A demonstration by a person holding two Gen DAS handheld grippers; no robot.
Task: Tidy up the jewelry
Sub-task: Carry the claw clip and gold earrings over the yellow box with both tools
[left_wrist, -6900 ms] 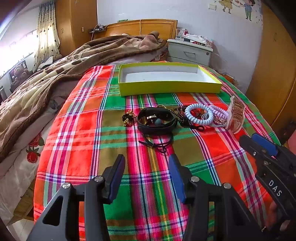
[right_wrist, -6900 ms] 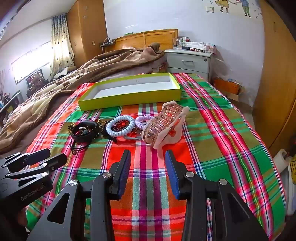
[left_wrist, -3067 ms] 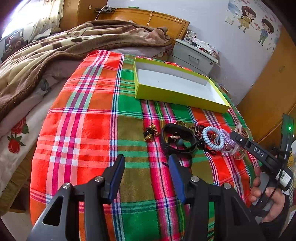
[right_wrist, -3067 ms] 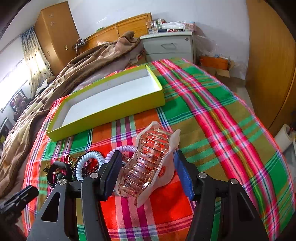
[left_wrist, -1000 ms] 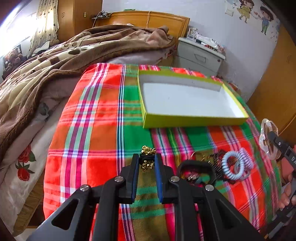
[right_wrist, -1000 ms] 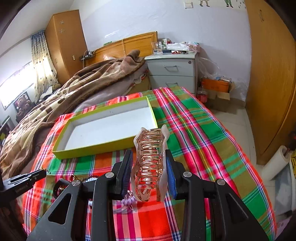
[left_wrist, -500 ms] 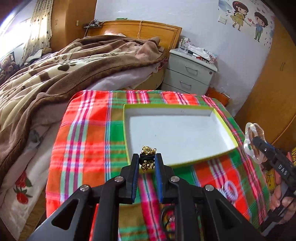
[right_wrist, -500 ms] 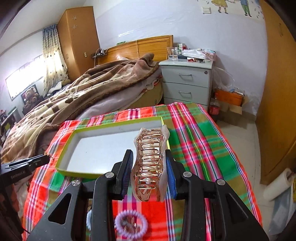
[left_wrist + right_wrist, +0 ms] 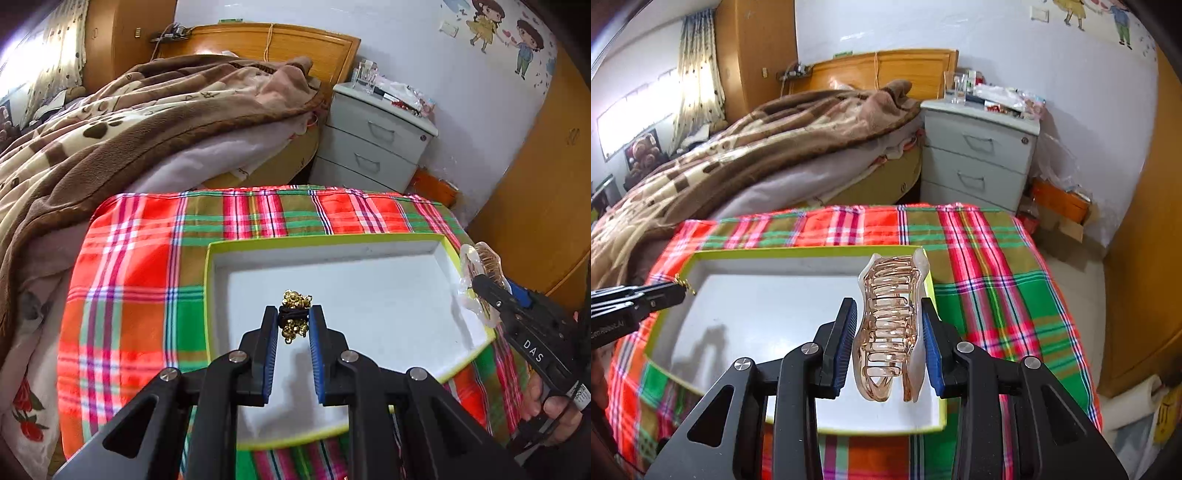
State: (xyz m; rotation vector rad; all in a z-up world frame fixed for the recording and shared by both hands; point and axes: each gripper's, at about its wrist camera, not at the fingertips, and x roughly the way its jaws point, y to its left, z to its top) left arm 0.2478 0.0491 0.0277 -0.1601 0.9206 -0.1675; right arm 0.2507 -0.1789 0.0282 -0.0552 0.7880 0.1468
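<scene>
A: Where are the items held, and why?

B: The gold bead cluster (image 9: 294, 314) is pinched narrowly by the left gripper (image 9: 293, 326) at frame centre, above the yellow-rimmed box (image 9: 321, 242). The hair claw (image 9: 890, 325) is clamped by the right gripper (image 9: 889, 334) over its right edge, presumably for release inside.

— Plaid cloth (image 9: 147, 266): red, green, pink, olive. Tray (image 9: 214, 288): lime-yellow rim, white inside.
— Gold beads on black cord for the bead cluster (image 9: 295, 317). Translucent rose-gold hair claw (image 9: 890, 321). Brown paw-print blanket (image 9: 110, 122); grey-white nightstand (image 9: 979, 158).
</scene>
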